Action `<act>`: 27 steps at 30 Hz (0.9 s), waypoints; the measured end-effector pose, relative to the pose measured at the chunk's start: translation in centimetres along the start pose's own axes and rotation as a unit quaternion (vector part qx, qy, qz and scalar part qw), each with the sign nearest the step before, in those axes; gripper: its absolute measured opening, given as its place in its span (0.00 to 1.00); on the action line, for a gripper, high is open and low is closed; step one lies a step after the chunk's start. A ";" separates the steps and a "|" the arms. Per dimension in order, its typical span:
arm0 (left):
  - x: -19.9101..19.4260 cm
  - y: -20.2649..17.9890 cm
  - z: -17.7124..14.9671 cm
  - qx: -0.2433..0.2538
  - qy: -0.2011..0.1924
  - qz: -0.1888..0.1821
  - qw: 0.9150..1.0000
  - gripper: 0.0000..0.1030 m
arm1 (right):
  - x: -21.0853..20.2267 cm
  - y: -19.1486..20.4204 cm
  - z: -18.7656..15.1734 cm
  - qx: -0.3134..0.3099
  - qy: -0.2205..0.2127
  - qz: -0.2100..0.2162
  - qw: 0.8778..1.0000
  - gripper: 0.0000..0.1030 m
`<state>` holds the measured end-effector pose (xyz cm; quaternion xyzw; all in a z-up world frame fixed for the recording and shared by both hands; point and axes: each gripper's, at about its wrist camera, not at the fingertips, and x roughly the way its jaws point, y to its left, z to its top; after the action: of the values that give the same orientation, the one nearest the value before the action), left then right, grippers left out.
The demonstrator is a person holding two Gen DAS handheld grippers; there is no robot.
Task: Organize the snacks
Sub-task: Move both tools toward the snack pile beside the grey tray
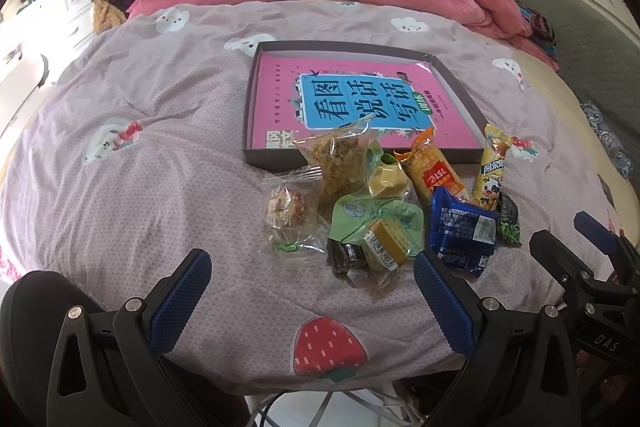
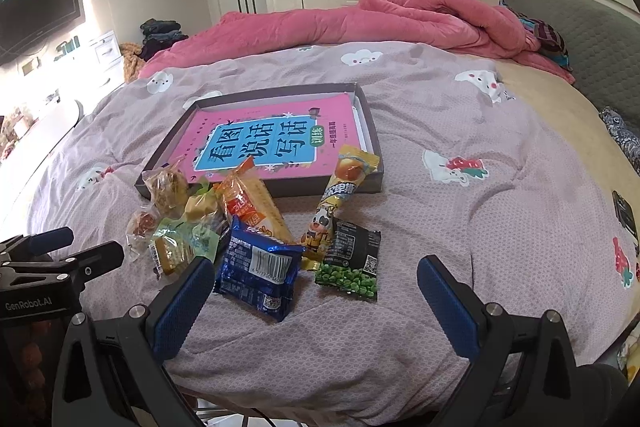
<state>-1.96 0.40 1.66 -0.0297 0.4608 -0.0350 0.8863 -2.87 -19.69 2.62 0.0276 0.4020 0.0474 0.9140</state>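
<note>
Bed: lilac quilt (image 2: 440, 131) with cloud and strawberry prints covers it; pink blanket (image 2: 400, 15) bunched along the far edge.
Tray: shallow dark box (image 1: 249, 95) mid-quilt, holding a pink book (image 1: 360, 99).
Snacks: heap just before the tray's near edge; blue packet (image 2: 260, 271), orange packet (image 2: 252, 207), yellow stick (image 2: 340, 195), black pea bag (image 2: 350, 263), green wrapper (image 1: 376, 223), clear-wrapped pastries (image 1: 288, 211).
Left gripper (image 1: 312, 291): jaws spread wide, empty, over the quilt's near edge.
Right gripper (image 2: 316, 291): jaws spread wide, empty; blue packet and pea bag just ahead.
</note>
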 end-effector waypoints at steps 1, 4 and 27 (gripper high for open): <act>0.0 -0.1 0.0 0.001 -0.001 -0.001 1.000 0.98 | 0.0 0.0 0.0 -0.001 0.000 0.000 1.000 0.99; 0.0 0.0 0.0 0.002 0.000 -0.003 1.000 0.98 | 0.0 0.0 0.0 -0.001 -0.001 0.001 1.000 0.99; 0.0 -0.5 -0.2 0.008 -0.002 -0.009 1.000 0.98 | -0.6 0.5 0.0 -0.009 -0.005 0.003 1.000 0.99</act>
<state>-2.08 -0.06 1.59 -0.0273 0.4589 -0.0469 0.8868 -3.24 -19.22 3.10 0.0206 0.3971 0.0539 0.9160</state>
